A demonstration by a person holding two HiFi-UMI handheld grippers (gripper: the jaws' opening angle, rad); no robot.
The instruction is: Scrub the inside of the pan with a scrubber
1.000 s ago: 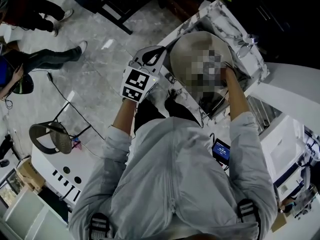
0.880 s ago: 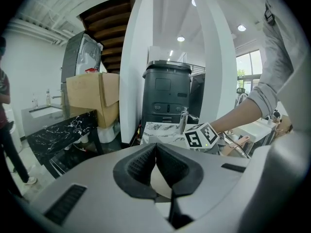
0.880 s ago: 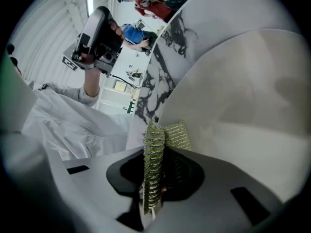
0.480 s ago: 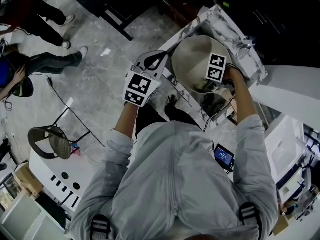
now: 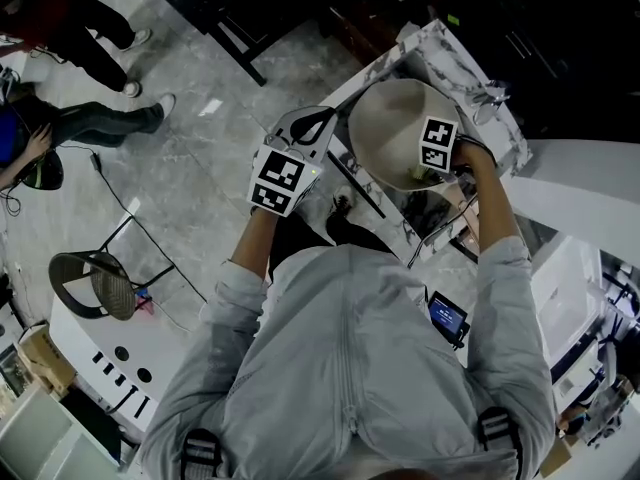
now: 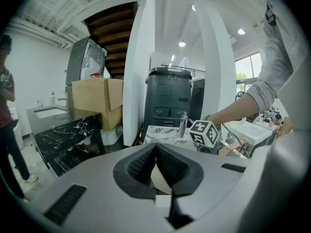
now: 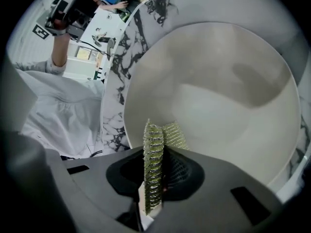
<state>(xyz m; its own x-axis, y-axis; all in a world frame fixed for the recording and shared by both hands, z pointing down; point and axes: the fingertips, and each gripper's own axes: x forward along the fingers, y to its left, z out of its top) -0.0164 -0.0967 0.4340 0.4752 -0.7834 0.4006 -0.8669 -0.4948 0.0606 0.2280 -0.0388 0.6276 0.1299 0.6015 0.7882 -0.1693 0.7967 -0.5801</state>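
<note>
A pale beige pan (image 5: 390, 128) lies on the marble counter (image 5: 450, 48). My left gripper (image 5: 322, 120) is at the pan's left rim. Its jaws are shut, tips touching (image 6: 156, 147), on a cream piece that looks like the pan handle (image 6: 160, 178). My right gripper (image 5: 432, 158) reaches into the pan from the right and is shut on a green-yellow mesh scrubber (image 7: 153, 169). The scrubber's end rests against the pan's inner wall (image 7: 218, 96) near the rim closest to me. The pan bottom looks plain and smooth.
The marble counter edge (image 7: 116, 67) wraps round the pan. A faucet (image 6: 183, 125) stands behind it and a dark wire rack (image 5: 430, 208) lies beside it. A chair (image 5: 95, 283) and a seated person's legs (image 5: 100, 118) are on the floor at left. A black bin (image 6: 167, 101) and a cardboard box (image 6: 95, 101) stand beyond.
The right gripper's marker cube has shifted slightly right across the pan. The left gripper stays at the pan's left rim.
</note>
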